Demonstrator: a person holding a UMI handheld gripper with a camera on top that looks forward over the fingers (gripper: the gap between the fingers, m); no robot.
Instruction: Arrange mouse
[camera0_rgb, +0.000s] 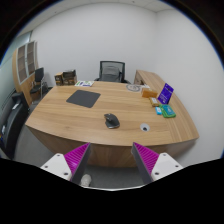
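A dark mouse (111, 120) lies on the wooden table (70, 122), right of a dark grey mouse pad (84, 98). My gripper (112, 160) is well back from the table's near edge, above the floor. Its fingers are spread wide apart with nothing between them, the magenta pads (77, 156) facing each other. The mouse is far beyond the fingertips.
A small white object (146, 128) lies right of the mouse. A purple box (166, 93) and teal items (162, 110) sit at the table's right end. A black office chair (112, 71) stands behind the table, another chair (38, 77) at the left. Small boxes (66, 77) sit at the far left corner.
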